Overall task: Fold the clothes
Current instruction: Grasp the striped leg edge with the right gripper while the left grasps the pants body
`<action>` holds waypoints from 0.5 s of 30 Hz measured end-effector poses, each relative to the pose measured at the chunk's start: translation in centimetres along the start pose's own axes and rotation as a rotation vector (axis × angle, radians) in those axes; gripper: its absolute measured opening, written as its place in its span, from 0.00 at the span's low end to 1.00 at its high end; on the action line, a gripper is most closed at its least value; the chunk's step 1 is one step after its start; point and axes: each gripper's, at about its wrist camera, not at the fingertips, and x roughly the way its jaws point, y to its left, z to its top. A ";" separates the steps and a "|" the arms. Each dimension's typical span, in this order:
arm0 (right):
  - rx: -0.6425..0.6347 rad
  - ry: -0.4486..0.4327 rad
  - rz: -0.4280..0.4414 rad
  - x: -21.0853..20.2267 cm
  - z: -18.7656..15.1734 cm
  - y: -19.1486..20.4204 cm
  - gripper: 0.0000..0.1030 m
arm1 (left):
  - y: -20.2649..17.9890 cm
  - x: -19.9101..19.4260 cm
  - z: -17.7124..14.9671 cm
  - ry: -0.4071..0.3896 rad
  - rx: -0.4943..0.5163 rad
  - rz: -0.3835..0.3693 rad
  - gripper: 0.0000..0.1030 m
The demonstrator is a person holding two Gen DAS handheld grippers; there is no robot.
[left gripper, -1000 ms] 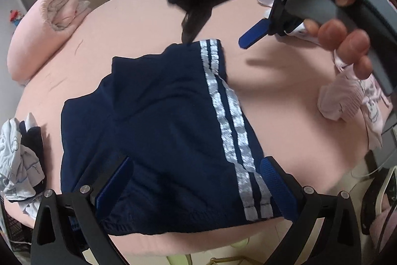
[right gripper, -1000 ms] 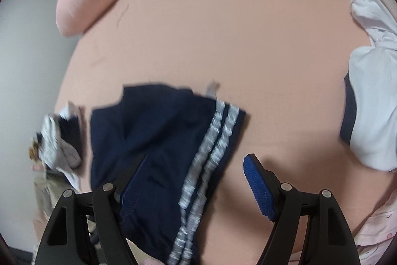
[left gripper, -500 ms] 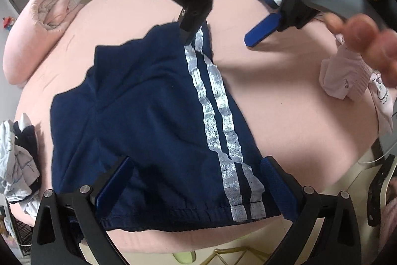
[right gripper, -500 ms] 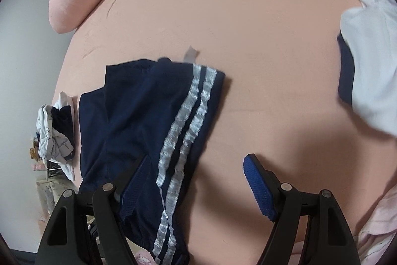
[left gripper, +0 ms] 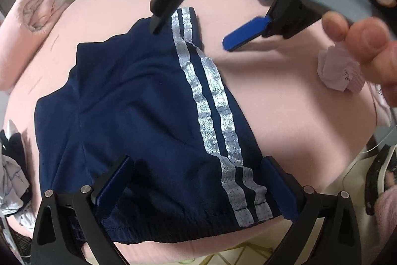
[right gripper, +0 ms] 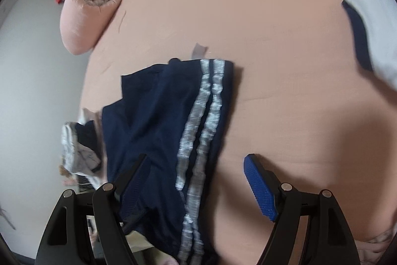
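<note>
Through my left wrist camera, the navy shorts (left gripper: 139,121) lay flat on the pink bed sheet (left gripper: 285,101), their two silver stripes (left gripper: 213,116) running toward me. My left gripper (left gripper: 196,180) straddled the near hem with its jaws wide and just closing in; the pads pressed on nothing yet. Across the shorts my right gripper (left gripper: 193,29) hung spread over the far edge, my fingers (left gripper: 364,39) curled round its handle. A small white garment (left gripper: 340,71) sat off to the right.

Through my right wrist camera, my right gripper (right gripper: 198,178) stood apart above the shorts (right gripper: 158,116), gripping nothing. Its left finger may have been touching the cloth; blur hid that. A rolled pink quilt (right gripper: 89,6) lay at the bed's far corner.
</note>
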 end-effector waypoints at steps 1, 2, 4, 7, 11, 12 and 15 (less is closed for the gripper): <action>-0.003 -0.001 -0.003 0.0 0.0 0.1 0.75 | 0.3 -0.1 0.0 -0.005 -0.010 -0.014 0.83; -0.004 -0.002 -0.006 0.1 0.0 0.1 0.75 | 0.6 -0.4 0.0 -0.009 -0.027 -0.032 0.75; 0.006 -0.008 0.000 0.2 0.0 0.0 0.75 | 1.1 -0.8 -0.1 -0.017 -0.056 -0.074 0.55; 0.064 -0.027 0.056 0.2 -0.1 -0.5 0.75 | 1.4 -0.9 0.0 -0.019 -0.054 -0.091 0.49; 0.163 -0.033 0.167 0.5 -0.4 -1.7 0.75 | 2.9 -1.2 0.1 -0.026 -0.132 -0.145 0.34; 0.179 -0.035 0.180 0.5 -0.4 -1.9 0.75 | 3.4 -1.3 0.2 -0.031 -0.148 -0.151 0.28; 0.216 -0.046 0.214 0.6 -0.3 -2.4 0.75 | 4.9 -1.7 0.5 -0.048 -0.184 -0.148 0.24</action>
